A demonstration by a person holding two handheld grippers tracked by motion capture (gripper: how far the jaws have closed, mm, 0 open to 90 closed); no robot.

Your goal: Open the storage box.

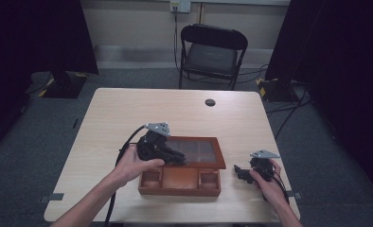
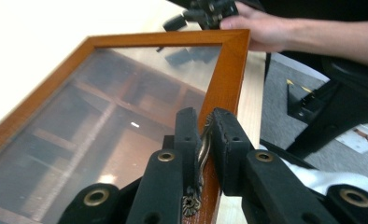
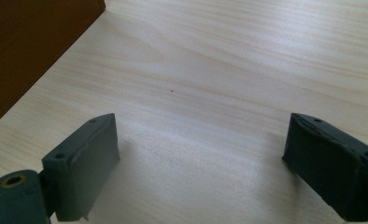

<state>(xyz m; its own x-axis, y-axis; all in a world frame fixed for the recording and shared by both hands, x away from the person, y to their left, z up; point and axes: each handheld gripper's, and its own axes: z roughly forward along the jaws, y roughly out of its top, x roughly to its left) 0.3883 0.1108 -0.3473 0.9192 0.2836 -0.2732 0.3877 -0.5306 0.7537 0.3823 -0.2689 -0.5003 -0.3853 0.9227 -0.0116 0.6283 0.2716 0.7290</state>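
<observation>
One chair (image 1: pixel 213 52) behind table (image 1: pixel 128 113).

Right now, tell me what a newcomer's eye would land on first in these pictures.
The wooden box near the table's front edge, its glass-paned lid raised. The left gripper has its jaws shut on the lid's small brass handle. The right gripper sits open just right of the box.

Glass lid (image 2: pixel 102 107) of the box (image 1: pixel 180 182): near-left corner cut off by the frame edge; compartments behind the glass blurred. Handle (image 2: pixel 201 154) largely hidden between the left gripper (image 2: pixel 205 135) jaws. Box side (image 3: pixel 28 42) cropped at the upper left. Chair (image 1: pixel 212 54) legs partly behind the table (image 1: pixel 128 113).
</observation>
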